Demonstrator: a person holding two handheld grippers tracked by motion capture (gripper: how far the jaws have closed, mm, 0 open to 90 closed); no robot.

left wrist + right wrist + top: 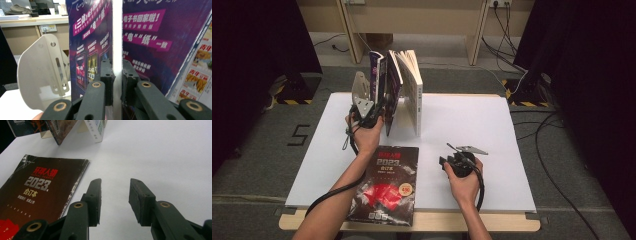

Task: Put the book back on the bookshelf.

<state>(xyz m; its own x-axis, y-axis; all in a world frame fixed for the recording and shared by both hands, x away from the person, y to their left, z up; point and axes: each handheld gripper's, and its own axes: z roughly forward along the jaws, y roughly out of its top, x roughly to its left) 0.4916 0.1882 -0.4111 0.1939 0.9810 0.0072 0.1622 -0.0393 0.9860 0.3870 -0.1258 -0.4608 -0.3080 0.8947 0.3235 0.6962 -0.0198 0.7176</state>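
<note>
The left tool (117,82) is clamped on the upright purple magazine's (150,37) white edge, beside the bookend (40,75).

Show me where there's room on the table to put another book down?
The white table is bare on the right, beyond the white book and the right gripper. There's another bare strip left of the black magazine. It's crowded at the back left, where the left gripper clamps the purple magazine.
</note>
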